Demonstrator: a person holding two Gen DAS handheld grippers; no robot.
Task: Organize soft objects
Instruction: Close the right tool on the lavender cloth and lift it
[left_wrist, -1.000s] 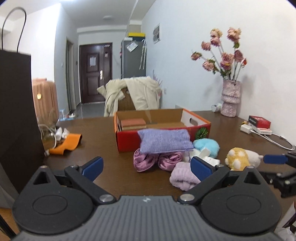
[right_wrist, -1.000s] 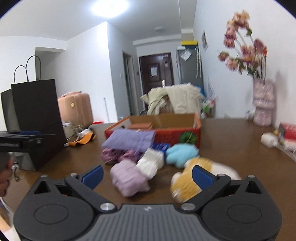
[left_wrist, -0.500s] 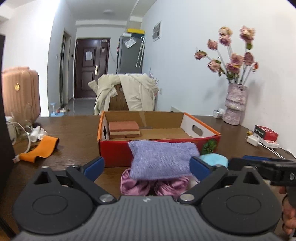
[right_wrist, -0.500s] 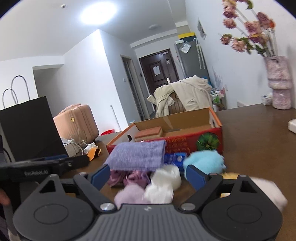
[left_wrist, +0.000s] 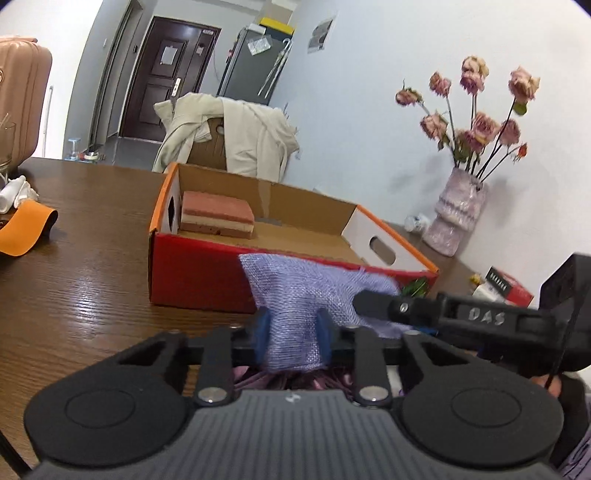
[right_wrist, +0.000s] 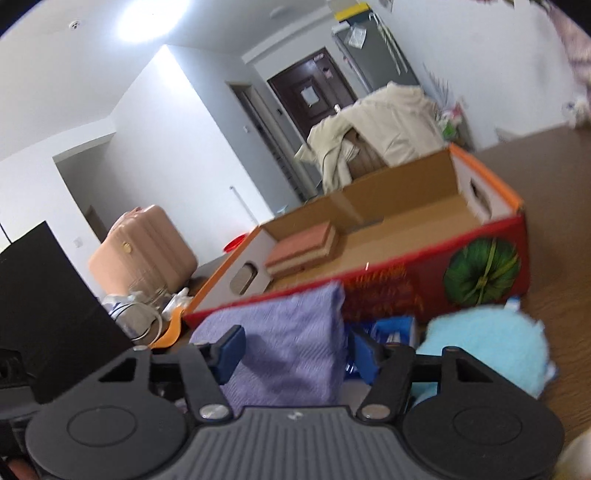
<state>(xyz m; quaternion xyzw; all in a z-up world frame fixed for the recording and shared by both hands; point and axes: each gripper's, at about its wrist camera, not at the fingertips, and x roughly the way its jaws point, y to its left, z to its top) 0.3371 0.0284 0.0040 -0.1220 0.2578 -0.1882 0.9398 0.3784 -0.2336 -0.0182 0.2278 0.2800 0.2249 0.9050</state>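
A purple woven cloth (left_wrist: 314, 284) leans on the front wall of a red cardboard box (left_wrist: 195, 277). My left gripper (left_wrist: 292, 328) has its blue pads pinching the cloth's lower left part, which bunches between them; its jaws are still closing. In the right wrist view the same cloth (right_wrist: 291, 350) fills the gap of my right gripper (right_wrist: 297, 352). Those jaws are closing, and the cloth there lies flat, not squeezed. A stacked sponge (left_wrist: 218, 214) lies in the box. A light blue plush (right_wrist: 484, 347) sits right of the cloth.
A blue packet (right_wrist: 391, 332) and pink satin fabric (left_wrist: 258, 376) lie close to the cloth. An orange strap (left_wrist: 22, 232) is on the left, a vase of flowers (left_wrist: 456, 218) and a small red box (left_wrist: 509, 290) on the right. A black bag (right_wrist: 48, 306) stands left.
Both grippers came forward and down to the purple cloth and rolled. Their wide jaws narrowed; the left pads now pinch the cloth and the right pads flank it.
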